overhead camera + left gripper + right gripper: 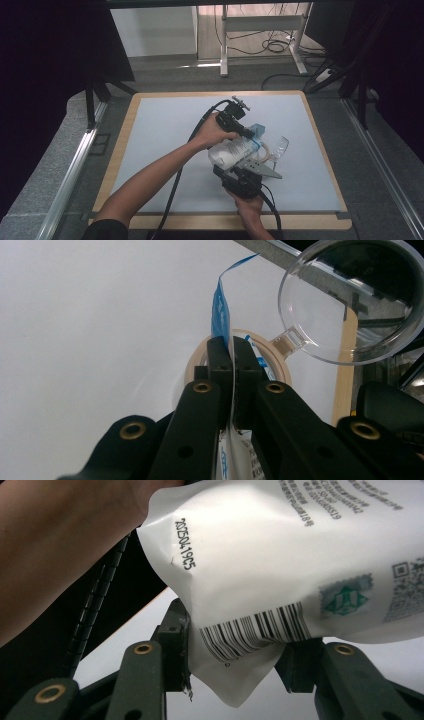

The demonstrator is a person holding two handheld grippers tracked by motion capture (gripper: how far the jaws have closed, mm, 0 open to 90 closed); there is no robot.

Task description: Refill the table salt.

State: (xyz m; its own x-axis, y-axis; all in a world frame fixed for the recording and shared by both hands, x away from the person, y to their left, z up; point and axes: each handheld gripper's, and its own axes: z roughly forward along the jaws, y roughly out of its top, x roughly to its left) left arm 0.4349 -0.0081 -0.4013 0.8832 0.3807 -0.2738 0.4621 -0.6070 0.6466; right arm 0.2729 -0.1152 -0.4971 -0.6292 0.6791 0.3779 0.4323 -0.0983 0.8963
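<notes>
A white pouch (227, 152) with a barcode and a blue top strip hangs between my two grippers above the mat. My left gripper (254, 135) is shut on the blue strip (220, 310), its jaws (232, 352) pressed together around the thin film. My right gripper (241, 169) is shut on the pouch's (280, 555) bottom corner, the crumpled film squeezed between its pads (235, 660). A clear round cup (350, 300) with a small tab handle lies just beyond the pouch (281, 146). A beige ring (280, 362) sits beside it.
The grey mat (165, 130) covers a wood-edged board (125, 135). Metal rails (75, 165) run along both sides. A desk frame (225, 50) and loose cables (275, 47) stand on the floor behind the table. My left forearm (60, 555) crosses close to the pouch.
</notes>
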